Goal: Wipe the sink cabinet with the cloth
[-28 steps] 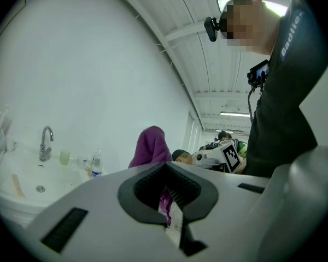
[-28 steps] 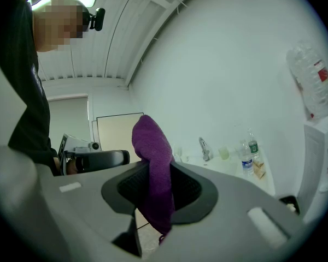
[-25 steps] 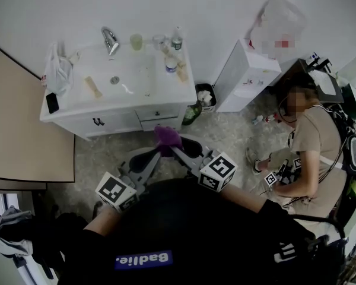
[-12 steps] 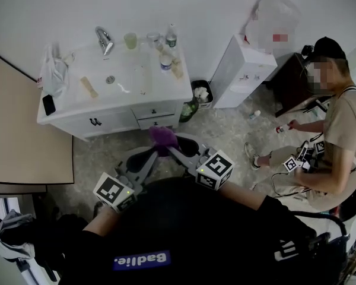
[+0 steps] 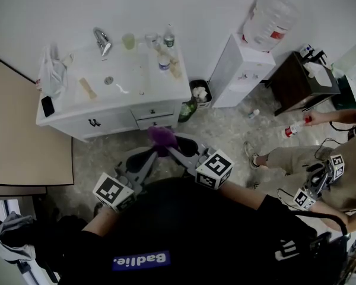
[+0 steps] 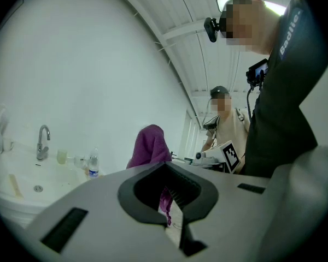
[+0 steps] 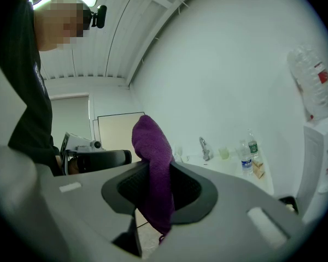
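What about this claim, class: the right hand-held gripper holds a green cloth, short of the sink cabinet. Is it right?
Not quite. The cloth is purple, not green; the right gripper view shows it. The right hand-held gripper does hold it, short of the sink cabinet.

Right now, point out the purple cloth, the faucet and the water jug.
purple cloth (image 5: 162,136): head view, its bunched top.
faucet (image 5: 101,40): head view, its spout.
water jug (image 5: 270,18): head view, its side.

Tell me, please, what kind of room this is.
Probably a washroom corner in a workspace: a white sink cabinet with a faucet, a water dispenser beside it, and a small trash bin between them.
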